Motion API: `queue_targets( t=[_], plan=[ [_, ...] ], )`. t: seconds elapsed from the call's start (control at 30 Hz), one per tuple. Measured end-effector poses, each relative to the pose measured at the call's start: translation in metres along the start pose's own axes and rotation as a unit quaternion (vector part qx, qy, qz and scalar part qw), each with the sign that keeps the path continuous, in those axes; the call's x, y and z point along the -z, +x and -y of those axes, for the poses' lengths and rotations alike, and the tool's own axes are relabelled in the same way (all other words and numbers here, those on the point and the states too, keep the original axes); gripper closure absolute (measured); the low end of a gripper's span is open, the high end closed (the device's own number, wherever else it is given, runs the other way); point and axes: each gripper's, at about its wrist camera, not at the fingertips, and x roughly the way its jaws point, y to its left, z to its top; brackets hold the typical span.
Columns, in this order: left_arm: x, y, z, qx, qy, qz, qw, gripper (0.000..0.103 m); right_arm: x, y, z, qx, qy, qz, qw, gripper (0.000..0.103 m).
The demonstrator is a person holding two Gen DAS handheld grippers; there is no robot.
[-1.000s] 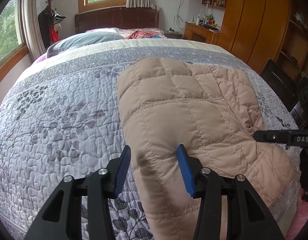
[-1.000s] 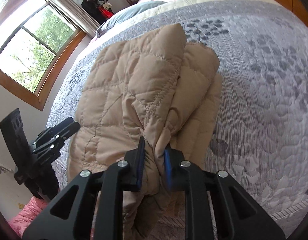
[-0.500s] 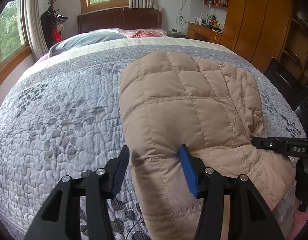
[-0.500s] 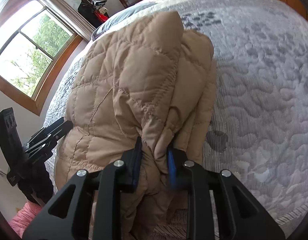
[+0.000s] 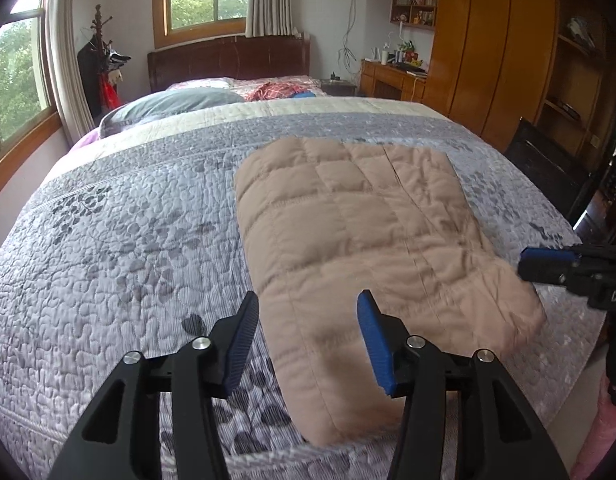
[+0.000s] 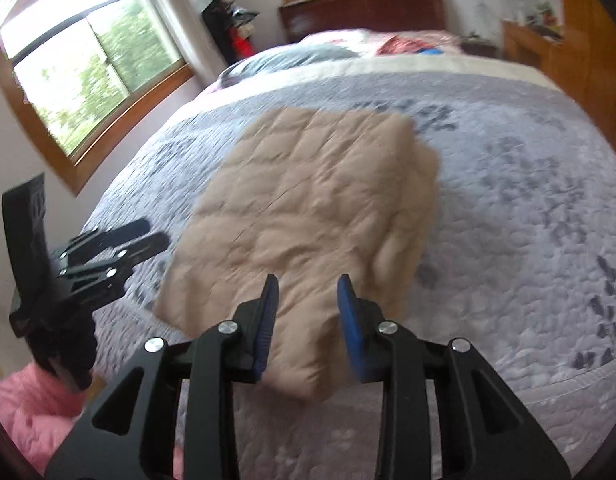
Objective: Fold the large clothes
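With the fingers of the left gripper [image 5: 305, 338] and right gripper [image 6: 308, 320] spread apart and nothing clamped, the folded quilted jacket [image 5: 360, 240] on the bed [image 5: 107, 240] is judged soft, puffy, light and springy, best gripped at its stitched near edge.

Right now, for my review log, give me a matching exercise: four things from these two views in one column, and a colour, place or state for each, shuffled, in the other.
Things:
1. tan quilted jacket
2. left gripper
3. grey pillow
4. pink garment

Descriptions:
A. fingers apart, holding nothing
B. near the headboard
C. off the bed, at the lower left edge of the right wrist view
D. folded, lying flat on the bedspread

Pairs: 1-D, 2-A, 3-B, 4-C
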Motion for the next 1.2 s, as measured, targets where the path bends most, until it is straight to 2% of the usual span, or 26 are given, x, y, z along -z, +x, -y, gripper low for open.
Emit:
queue_targets(
  t=[0.13,0.23,0.33,0.53,0.77,0.93,1.03,1.1,1.17,1.2],
  plan=[
    [0.012,0.005,0.001,0.0,0.005,-0.014,0.9999,0.051,0.013,0.013,-0.001,0.015,-0.006,-0.024,1.0,0.078],
    [0.019,0.019,0.0,0.004,0.001,-0.036,0.9993,0.051,0.02,0.026,0.01,0.023,0.011,-0.043,0.999,0.084],
    [0.027,0.032,-0.002,0.013,-0.001,-0.048,0.9988,0.05,0.029,0.042,0.022,0.027,0.026,-0.062,0.997,0.094],
    [0.036,0.047,-0.006,0.029,-0.012,-0.062,0.9976,0.047,0.045,0.06,0.041,0.009,0.057,-0.071,0.996,0.102],
    [0.039,0.057,-0.005,0.027,-0.012,-0.06,0.9978,0.044,0.045,0.067,0.039,0.014,0.055,-0.069,0.996,0.103],
    [0.037,0.05,-0.004,0.024,-0.014,-0.057,0.998,0.043,0.04,0.063,0.034,0.023,0.054,-0.068,0.996,0.103],
    [0.032,0.038,-0.007,0.03,-0.01,-0.052,0.9981,0.044,0.037,0.051,0.03,0.012,0.048,-0.058,0.997,0.092],
    [0.027,0.031,-0.01,0.04,-0.012,-0.049,0.9979,0.042,0.036,0.04,0.029,-0.005,0.049,-0.046,0.998,0.076],
    [0.021,0.023,-0.014,0.054,-0.013,-0.044,0.9975,0.037,0.031,0.029,0.029,-0.042,0.056,-0.032,0.997,0.048],
    [0.019,0.021,-0.016,0.057,-0.014,-0.041,0.9974,0.034,0.027,0.024,0.029,-0.058,0.059,-0.024,0.996,0.04]
  ],
)
